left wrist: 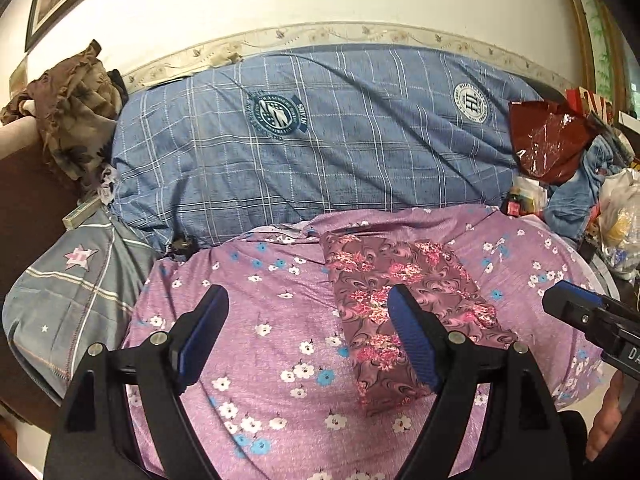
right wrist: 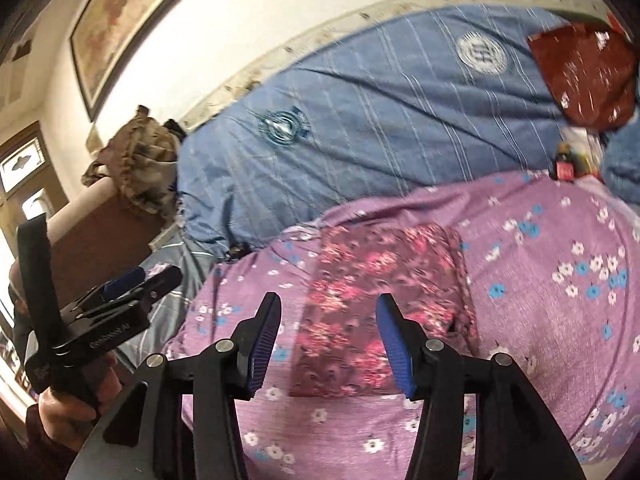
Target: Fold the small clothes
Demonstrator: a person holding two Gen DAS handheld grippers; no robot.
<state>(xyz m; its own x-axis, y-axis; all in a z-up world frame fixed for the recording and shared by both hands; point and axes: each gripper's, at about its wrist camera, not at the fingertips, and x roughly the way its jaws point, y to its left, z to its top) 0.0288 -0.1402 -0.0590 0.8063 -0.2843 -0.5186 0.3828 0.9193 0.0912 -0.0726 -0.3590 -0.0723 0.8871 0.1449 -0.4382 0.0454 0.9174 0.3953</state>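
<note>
Right wrist only: window (right wrist: 24,168)

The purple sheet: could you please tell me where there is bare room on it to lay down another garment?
The purple sheet is bare left of the folded floral cloth, up to the blue quilt behind and the grey pillow at the left. A narrower strip lies free right of the cloth. Beyond the right edge it is crowded around the red bag.

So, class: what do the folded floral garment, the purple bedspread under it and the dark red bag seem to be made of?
Folded floral garment: thin woven or knit cloth, matte, judging by its soft edges and printed pattern. Purple bedspread: soft printed fabric, matte, with gentle wrinkles. Dark red bag: probably plastic film, glossy, with sharp creases and bright glints.
</note>
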